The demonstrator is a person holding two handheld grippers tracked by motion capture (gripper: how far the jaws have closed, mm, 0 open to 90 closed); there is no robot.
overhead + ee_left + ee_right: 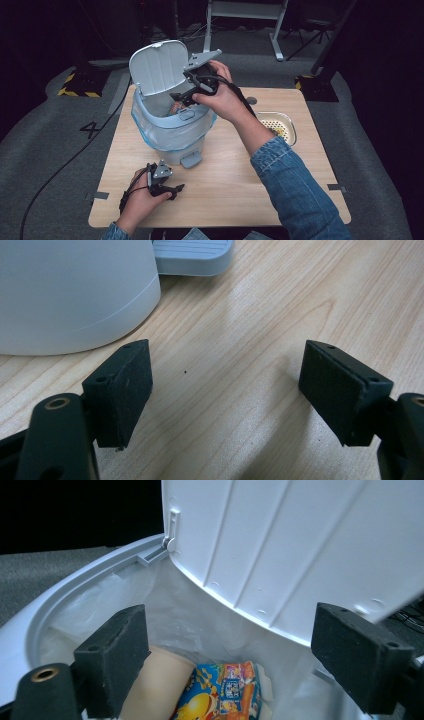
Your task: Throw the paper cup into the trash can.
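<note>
Hovering over the open pedal bin (170, 131), the right tool (181, 96) is held with pads parted and nothing between them; a colourful snack packet (222, 690) is seen lying just below, toward 6 o'clock inside the liner, beside a tan roll (155, 682); the left tool (176, 190), wide and empty, rests on the bench (225, 185), well apart at 7 o'clock.
</note>
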